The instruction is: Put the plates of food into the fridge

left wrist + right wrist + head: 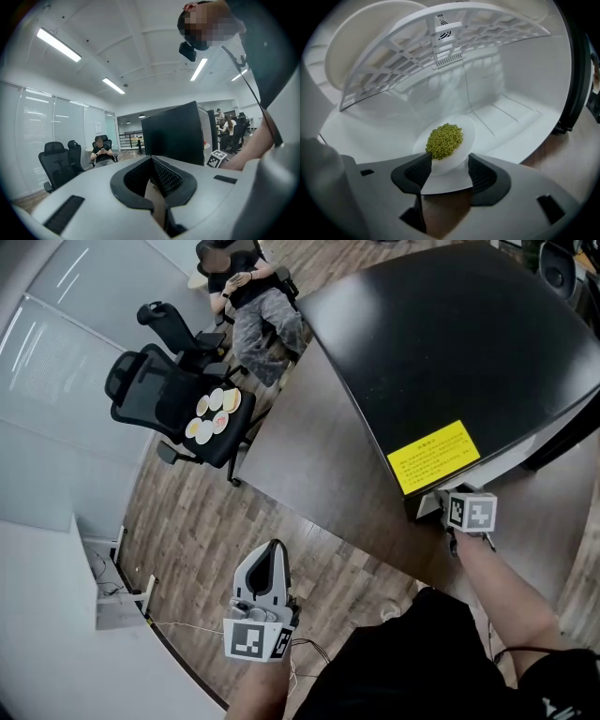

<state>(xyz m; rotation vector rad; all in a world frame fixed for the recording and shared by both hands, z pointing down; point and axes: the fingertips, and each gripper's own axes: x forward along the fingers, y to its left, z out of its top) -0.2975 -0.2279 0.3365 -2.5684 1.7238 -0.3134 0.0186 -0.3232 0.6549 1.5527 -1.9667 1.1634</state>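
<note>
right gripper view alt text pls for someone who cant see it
A white plate of green grains lies inside the white fridge, its near edge between the open jaws of the right gripper. A white rack spans the space above.

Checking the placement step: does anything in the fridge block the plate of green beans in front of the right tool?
Nothing visible does. The plate lies on the white fridge floor, below the rack, with bare space around it. The right tool has its jaws apart beside the near rim, not pressing.
</note>
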